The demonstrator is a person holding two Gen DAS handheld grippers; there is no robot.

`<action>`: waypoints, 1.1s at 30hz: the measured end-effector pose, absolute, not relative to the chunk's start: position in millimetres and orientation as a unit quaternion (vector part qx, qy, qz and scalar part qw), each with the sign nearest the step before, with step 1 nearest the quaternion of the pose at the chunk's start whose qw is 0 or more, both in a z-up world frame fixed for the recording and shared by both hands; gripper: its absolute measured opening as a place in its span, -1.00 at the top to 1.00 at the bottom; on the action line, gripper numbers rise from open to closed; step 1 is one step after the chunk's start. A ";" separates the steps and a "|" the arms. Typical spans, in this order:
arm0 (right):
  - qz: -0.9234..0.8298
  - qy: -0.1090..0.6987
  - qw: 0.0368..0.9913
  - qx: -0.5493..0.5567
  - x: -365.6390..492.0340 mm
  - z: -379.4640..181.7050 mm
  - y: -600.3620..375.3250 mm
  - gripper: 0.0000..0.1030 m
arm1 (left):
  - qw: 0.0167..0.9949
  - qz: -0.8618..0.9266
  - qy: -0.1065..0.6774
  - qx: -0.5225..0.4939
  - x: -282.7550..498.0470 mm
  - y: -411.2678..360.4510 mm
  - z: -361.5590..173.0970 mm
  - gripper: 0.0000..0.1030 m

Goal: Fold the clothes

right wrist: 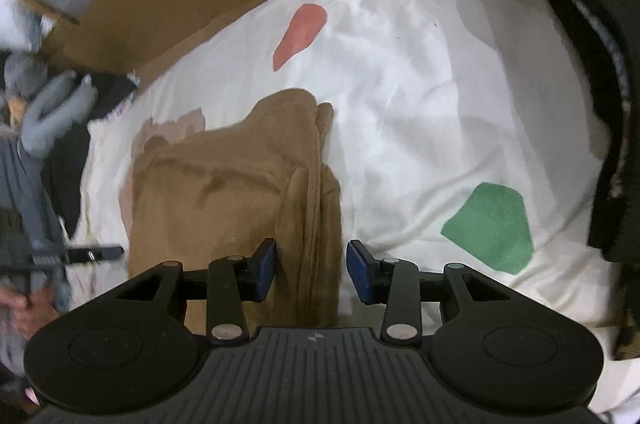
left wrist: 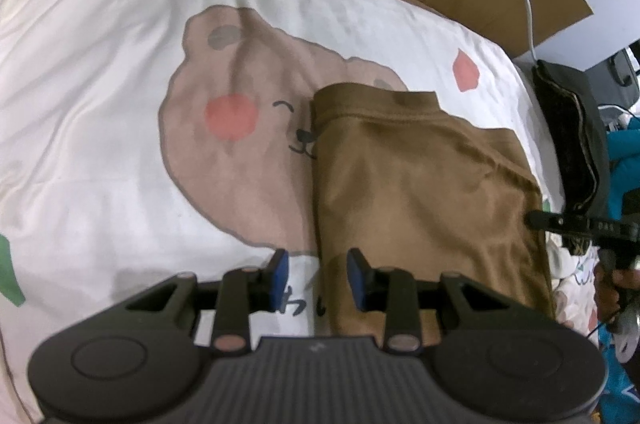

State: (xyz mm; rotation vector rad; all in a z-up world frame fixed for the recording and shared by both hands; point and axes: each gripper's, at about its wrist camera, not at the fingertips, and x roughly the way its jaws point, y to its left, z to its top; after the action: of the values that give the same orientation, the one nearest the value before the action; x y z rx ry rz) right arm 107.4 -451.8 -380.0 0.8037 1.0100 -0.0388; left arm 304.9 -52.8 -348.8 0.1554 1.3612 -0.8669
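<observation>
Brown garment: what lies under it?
The brown garment lies folded on a white sheet printed with a bear. It covers the right side of the bear's face; what else is printed or lying beneath cannot be seen.

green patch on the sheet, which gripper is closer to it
Right. The right gripper sits open at the brown garment's folded edge, with the green patch just beside it. The left gripper is at the garment's opposite edge.

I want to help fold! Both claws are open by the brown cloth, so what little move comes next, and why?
Probably close the right claw on the folded brown fabric garment's thick edge. Its open fingers straddle that edge; the left claw is open at the other side.
</observation>
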 end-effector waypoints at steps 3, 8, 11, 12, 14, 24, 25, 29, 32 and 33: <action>-0.017 0.466 0.787 0.403 109.3 -390.1 -456.8 0.09 | 0.687 -0.387 0.611 0.067 305.3 -51.3 -349.8 0.34; -0.004 0.456 0.776 0.436 112.3 -396.1 -460.7 -0.04 | 0.684 -0.388 0.616 0.045 307.0 -50.1 -351.5 0.28; 0.010 0.449 0.776 0.444 114.8 -393.7 -460.2 -0.02 | 0.686 -0.386 0.616 0.043 308.1 -52.2 -353.4 0.28; 0.015 0.446 0.775 0.447 115.6 -392.8 -460.1 -0.02 | 0.686 -0.386 0.616 0.043 308.6 -53.0 -353.7 0.28; 0.024 0.441 0.775 0.452 117.3 -391.2 -459.8 0.00 | 0.687 -0.387 0.614 0.041 308.8 -53.2 -353.1 0.28; 0.030 0.424 0.775 0.468 119.5 -399.9 -469.5 0.00 | 0.690 -0.382 0.615 0.033 311.4 -49.4 -355.4 0.27; 0.031 0.425 0.772 0.472 120.5 -404.8 -470.9 0.01 | 0.689 -0.382 0.615 0.031 311.6 -49.4 -355.3 0.27; 0.047 0.423 0.765 0.484 127.7 -414.9 -471.5 0.01 | 0.689 -0.389 0.611 0.022 313.6 -51.3 -355.7 0.26; 0.059 0.423 0.763 0.486 134.4 -417.8 -470.1 0.02 | 0.690 -0.390 0.609 0.011 318.8 -52.9 -358.9 0.23; 0.060 0.422 0.764 0.484 136.1 -417.4 -469.8 0.09 | 0.690 -0.389 0.610 0.007 321.2 -53.4 -360.9 0.20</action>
State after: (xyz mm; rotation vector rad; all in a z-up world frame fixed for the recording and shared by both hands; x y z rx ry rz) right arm 136.1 -469.8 -417.4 1.0531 0.9172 0.1296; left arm 321.2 -53.4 -360.9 0.0165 1.3632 -0.8708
